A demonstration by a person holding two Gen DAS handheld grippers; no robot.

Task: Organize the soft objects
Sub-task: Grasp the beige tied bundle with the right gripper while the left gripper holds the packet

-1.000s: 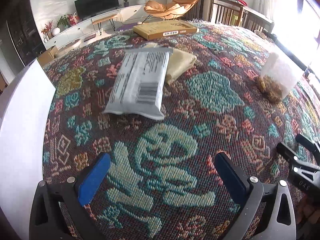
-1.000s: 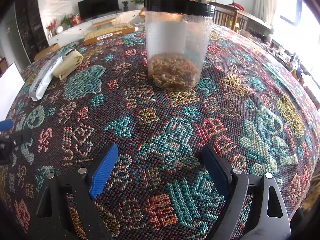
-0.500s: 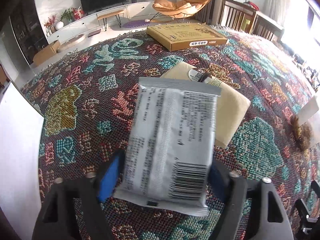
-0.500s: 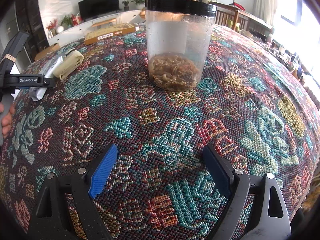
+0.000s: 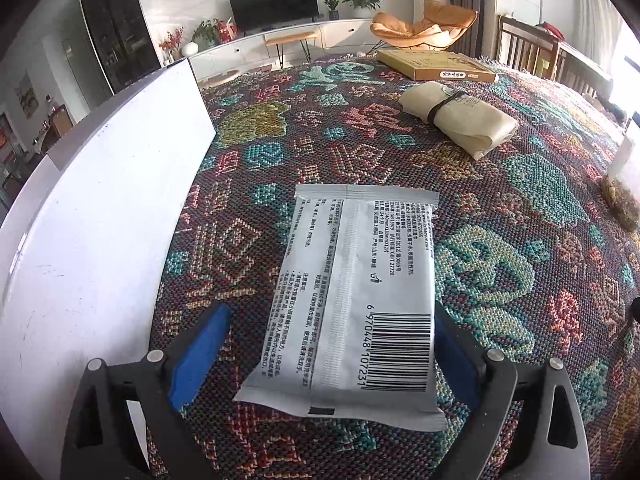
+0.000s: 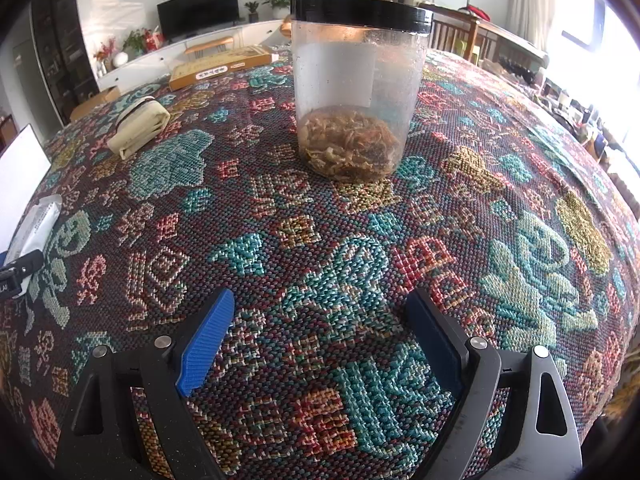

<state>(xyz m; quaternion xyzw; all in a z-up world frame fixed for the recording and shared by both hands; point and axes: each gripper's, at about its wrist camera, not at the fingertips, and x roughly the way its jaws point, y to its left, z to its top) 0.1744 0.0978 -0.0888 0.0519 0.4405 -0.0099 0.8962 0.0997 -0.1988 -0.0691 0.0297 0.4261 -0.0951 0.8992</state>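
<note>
Both grippers' fingers spread; left gripper [image 5: 324,352] straddles wipes pack [image 5: 352,300]; white board [image 5: 100,220] beside; jar [image 6: 356,88] ahead of right gripper [image 6: 320,340].

Our left hand-held gripper [image 5: 328,356] sits low and level, pointing forward, its two black arms spread wide. Its blue pads [image 5: 200,356] face inward from either side with a broad gap between them; the right-side pad is partly hidden, so we cannot tell whether it touches anything. Our right hand-held gripper [image 6: 320,340] is also low and pointing forward, jaws parted wide, both blue pads [image 6: 206,336] bare and clear of contact. In the right wrist view, the black tip of the left tool shows at the far left edge.
</note>
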